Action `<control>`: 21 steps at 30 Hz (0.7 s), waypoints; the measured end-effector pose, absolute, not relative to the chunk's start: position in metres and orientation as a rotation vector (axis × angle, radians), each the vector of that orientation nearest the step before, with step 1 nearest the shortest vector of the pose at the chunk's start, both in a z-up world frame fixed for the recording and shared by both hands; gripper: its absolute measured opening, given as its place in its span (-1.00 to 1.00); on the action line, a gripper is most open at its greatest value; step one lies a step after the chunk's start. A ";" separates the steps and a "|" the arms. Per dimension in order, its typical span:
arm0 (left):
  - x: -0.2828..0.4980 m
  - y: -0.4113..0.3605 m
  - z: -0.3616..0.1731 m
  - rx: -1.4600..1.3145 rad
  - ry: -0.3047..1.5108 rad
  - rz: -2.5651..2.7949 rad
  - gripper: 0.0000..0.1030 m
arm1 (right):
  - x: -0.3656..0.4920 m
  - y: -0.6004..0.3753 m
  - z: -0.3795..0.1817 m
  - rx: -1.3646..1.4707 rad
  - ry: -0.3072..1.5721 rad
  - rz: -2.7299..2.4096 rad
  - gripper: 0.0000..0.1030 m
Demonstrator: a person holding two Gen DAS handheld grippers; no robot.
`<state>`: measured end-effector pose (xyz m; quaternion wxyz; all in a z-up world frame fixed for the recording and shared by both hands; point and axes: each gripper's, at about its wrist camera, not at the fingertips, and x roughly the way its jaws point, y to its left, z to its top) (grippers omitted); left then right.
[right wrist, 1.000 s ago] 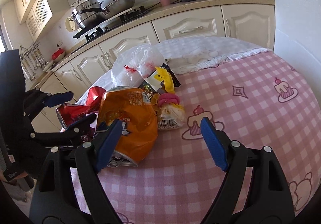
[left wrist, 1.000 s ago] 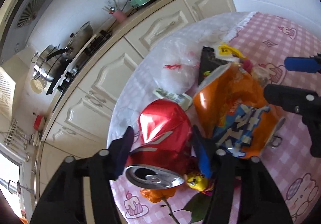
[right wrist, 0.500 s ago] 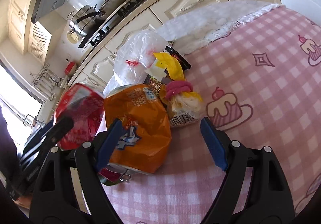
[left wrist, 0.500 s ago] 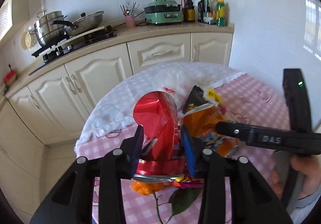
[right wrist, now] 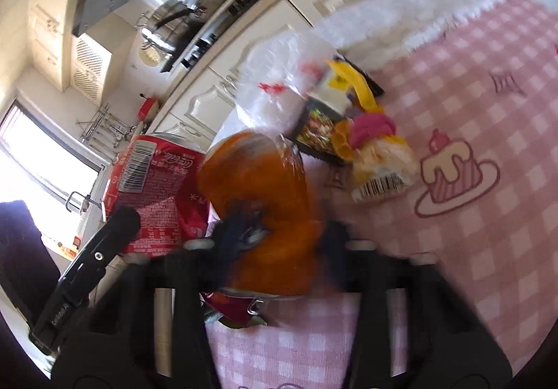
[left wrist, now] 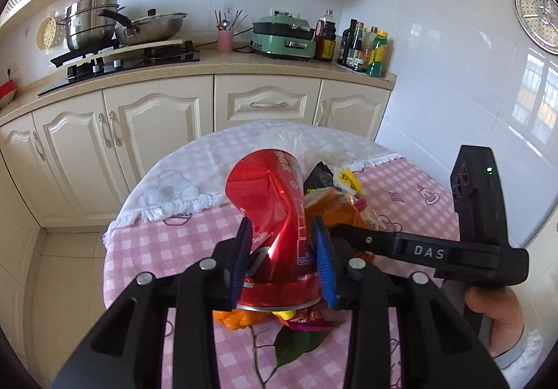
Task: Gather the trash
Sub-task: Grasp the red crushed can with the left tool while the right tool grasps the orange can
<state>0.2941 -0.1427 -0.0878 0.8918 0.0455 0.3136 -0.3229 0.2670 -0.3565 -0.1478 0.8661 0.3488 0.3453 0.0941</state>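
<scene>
Clamping a crushed red can (left wrist: pixel 275 214), the left gripper (left wrist: pixel 281 258) sits at lower centre of the left view, its 2 blue pads (left wrist: pixel 322 260) pressed against the can's sides and the can's open end facing the camera. Behind and right of it an orange can (left wrist: pixel 334 211) peeks out, with the right gripper's black body reaching in from the right edge.

The right view is blurred. There the right gripper (right wrist: pixel 275 235) at lower centre has its fingers close around the orange can (right wrist: pixel 258 193), apparently gripping it, though the blur hides the contact. The red can (right wrist: pixel 157 187) is at left. Above the orange can lie a white bag (right wrist: pixel 279 89) and wrappers (right wrist: pixel 369 145) in a heap on the pink checked table (right wrist: pixel 470 103).
</scene>
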 end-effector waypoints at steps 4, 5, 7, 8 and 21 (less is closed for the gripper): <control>0.294 -0.137 -0.084 0.075 0.639 -0.667 -0.36 | 0.261 -0.338 -0.124 0.603 0.681 0.185 -0.75; 0.294 -0.136 -0.082 0.069 0.634 -0.668 -0.37 | 0.259 -0.336 -0.120 0.581 0.666 0.175 -0.77; 0.291 -0.132 -0.078 0.064 0.616 -0.664 -0.39 | 0.253 -0.331 -0.109 0.532 0.628 0.146 -0.79; 0.290 -0.131 -0.075 0.062 0.609 -0.663 -0.41 | 0.251 -0.329 -0.105 0.512 0.615 0.135 -0.80; 0.283 -0.108 -0.070 0.001 0.623 -0.694 -0.63 | 0.241 -0.298 -0.080 0.386 0.550 0.114 -0.80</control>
